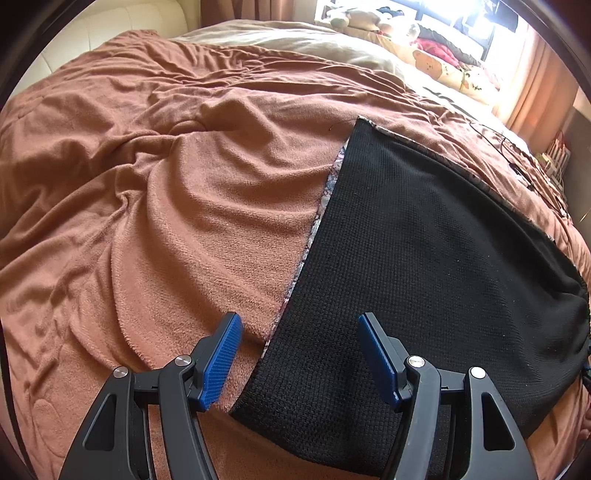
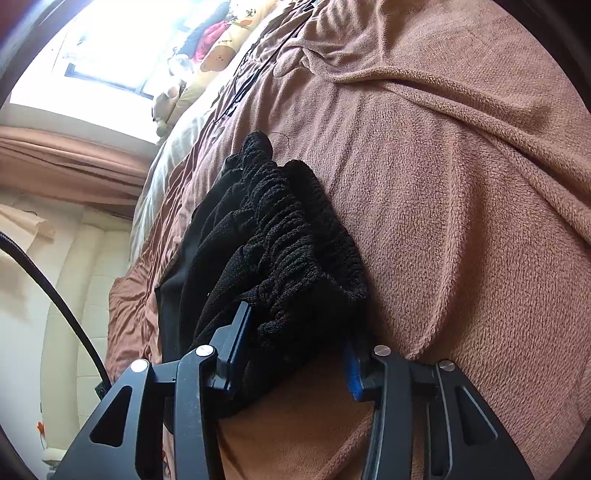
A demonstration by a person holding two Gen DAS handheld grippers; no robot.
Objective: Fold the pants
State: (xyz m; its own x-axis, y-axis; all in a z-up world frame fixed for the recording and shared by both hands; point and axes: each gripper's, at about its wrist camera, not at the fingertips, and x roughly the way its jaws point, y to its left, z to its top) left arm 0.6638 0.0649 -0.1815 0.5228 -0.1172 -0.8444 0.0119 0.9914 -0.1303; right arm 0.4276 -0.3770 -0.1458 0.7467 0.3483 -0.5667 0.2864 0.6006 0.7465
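Note:
The pants [image 1: 424, 240] lie flat on a bed, on a brown fleece blanket [image 1: 166, 192]. They are black, with a waffle weave and a patterned strip along the left edge. My left gripper [image 1: 298, 319] hovers open over their near left edge. One blue pad [image 1: 221, 362] is above the blanket and the other is above the black cloth. In the right wrist view, the gathered elastic waistband [image 2: 295, 236] of the pants is bunched between the fingers of my right gripper [image 2: 297, 328]. The gripper is shut on it, and the fabric hides part of the right pad.
Beige bedding, printed pillows and soft toys [image 1: 373, 20] lie at the far end by a bright window. A thin dark cable [image 1: 509, 147] lies on the blanket to the right of the pants. A cream padded headboard [image 2: 70, 302] and a black cable [image 2: 62, 306] are at the left.

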